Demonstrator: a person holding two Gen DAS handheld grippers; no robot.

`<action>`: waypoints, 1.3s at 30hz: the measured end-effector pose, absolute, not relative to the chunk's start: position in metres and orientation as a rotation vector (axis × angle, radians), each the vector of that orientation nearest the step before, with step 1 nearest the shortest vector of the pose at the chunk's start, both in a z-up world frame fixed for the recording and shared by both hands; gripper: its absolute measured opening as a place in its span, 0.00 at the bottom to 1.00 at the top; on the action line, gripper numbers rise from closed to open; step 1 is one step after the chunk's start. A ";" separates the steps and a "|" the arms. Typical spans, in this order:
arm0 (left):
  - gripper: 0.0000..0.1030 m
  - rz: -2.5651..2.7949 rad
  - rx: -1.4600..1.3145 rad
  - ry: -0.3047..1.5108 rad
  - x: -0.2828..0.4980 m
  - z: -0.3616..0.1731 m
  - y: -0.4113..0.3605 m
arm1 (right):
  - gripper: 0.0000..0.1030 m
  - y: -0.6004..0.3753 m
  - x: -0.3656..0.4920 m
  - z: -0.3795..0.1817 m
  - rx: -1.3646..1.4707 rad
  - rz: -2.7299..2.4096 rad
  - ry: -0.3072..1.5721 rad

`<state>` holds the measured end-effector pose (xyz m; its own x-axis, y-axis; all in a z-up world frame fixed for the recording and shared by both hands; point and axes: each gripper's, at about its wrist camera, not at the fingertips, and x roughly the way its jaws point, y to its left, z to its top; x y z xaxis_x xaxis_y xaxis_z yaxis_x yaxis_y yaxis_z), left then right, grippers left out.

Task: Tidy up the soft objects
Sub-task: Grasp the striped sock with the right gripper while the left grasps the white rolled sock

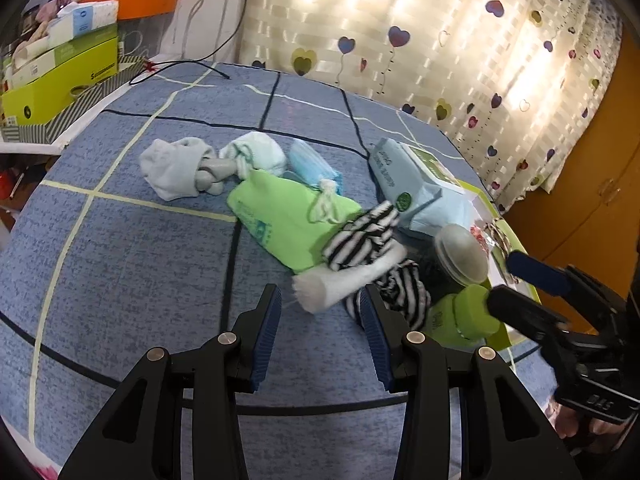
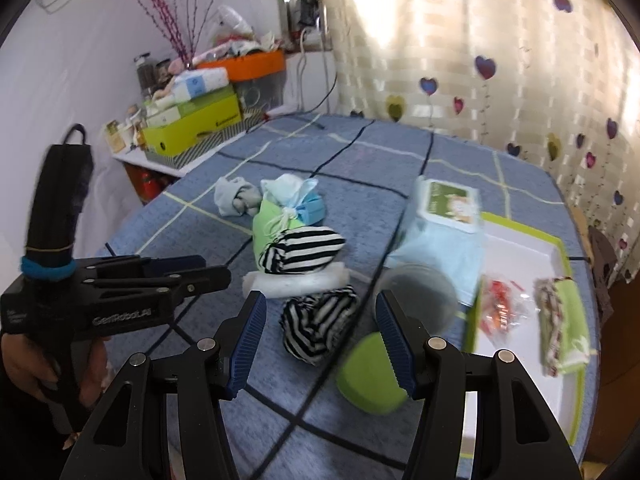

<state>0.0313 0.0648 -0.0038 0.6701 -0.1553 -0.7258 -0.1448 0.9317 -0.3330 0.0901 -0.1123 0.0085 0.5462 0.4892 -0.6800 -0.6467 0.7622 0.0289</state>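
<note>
Bed (image 1: 120, 280), blue checked cover: soft objects lie heaped mid-surface toward the curtain-side edge. Green pouch (image 1: 280, 220) lies beside pale socks (image 1: 176, 168); two striped sock rolls (image 2: 316, 328) flank a white roll (image 1: 340, 284). Left gripper (image 1: 320, 312) and right gripper (image 2: 320, 320): jaws wide apart, holding nothing.

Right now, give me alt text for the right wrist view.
The open right gripper hovers over a striped sock bundle on a blue checked bedspread. More soft items lie beyond, a white tray right, the left gripper left.
</note>
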 end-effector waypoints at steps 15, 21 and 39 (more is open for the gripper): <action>0.41 0.027 -0.438 0.846 0.035 -0.021 0.103 | 0.55 -0.039 0.147 -0.028 -0.252 0.670 0.863; 0.41 0.011 -0.441 0.860 0.041 -0.027 0.103 | 0.25 -0.036 0.161 -0.039 -0.226 0.658 0.896; 0.41 -0.164 -0.233 0.860 0.070 -0.027 0.052 | 0.14 -0.097 0.134 0.012 -0.152 0.670 0.723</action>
<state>0.0699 0.0519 -0.0269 0.6424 -0.2361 -0.7291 0.0493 0.9621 -0.2681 0.1338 -0.0968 0.0124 0.5529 0.5136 -0.6562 -0.6150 0.7828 0.0945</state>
